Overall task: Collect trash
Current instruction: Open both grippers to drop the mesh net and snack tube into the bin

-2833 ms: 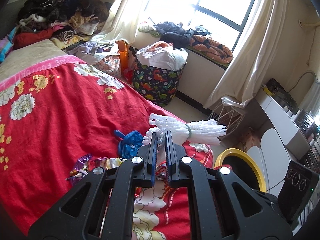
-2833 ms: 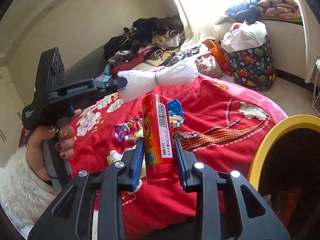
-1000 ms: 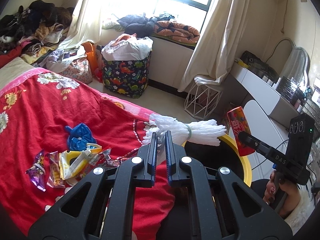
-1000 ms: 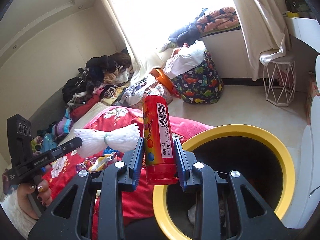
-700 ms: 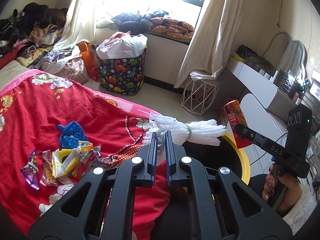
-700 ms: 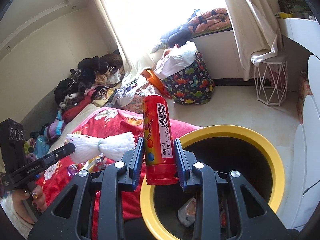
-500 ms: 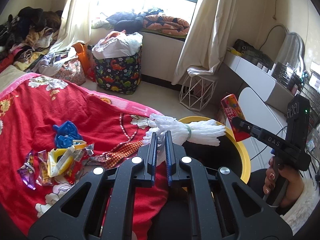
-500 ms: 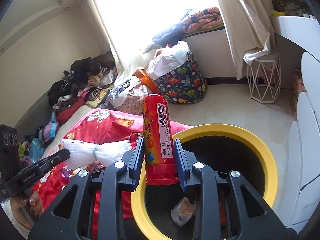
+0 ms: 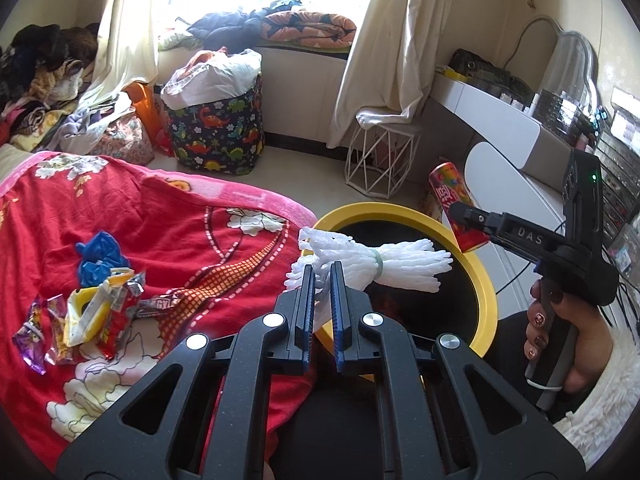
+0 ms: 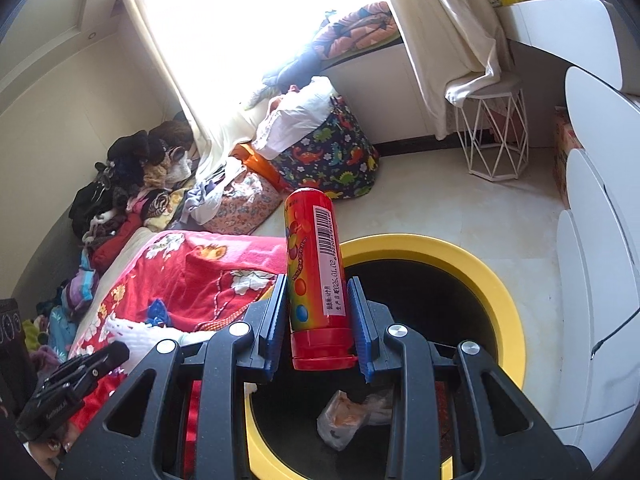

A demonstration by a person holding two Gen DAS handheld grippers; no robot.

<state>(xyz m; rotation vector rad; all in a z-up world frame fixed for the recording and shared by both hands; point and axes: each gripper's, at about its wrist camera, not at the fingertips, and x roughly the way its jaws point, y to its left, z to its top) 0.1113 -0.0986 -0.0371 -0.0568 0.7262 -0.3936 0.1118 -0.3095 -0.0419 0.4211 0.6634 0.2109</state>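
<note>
Left wrist view: left tool [image 9: 321,276] has its jaws nearly together, pinched on the near end of a white foam net bundle [image 9: 384,262] w/ a pale band round its middle; bundle sticks out over the near rim of the yellow-rimmed bin [image 9: 486,280], which stands just beside the bed w/ red floral blanket [image 9: 168,220]. On the blanket, left: a heap of snack wrappers [image 9: 86,314] and a crumpled blue bag [image 9: 98,250] just behind them. At right, a hand [image 9: 568,340] w/ painted nails grips the right tool [image 9: 464,220], clamped on a red candy tube [image 9: 454,204] held tilted over the bin's far rim. Dinosaur-print bag [image 9: 218,132] & white wire stool [image 9: 380,158] stand on the floor behind. Right wrist view: right tool [image 10: 320,316] jaws part-open, clamped on both sides of the tube [image 10: 316,276], cap end toward the camera, barcode facing up-right; tube sits above the bin [image 10: 492,280] opening. Inside the bin, a crumpled clear bag [image 10: 344,420] w/ sth orange in it. Lower left: left tool [image 10: 104,360] w/ the foam bundle [image 10: 140,336] at its tip, over the blanket [image 10: 192,272] edge.
</note>
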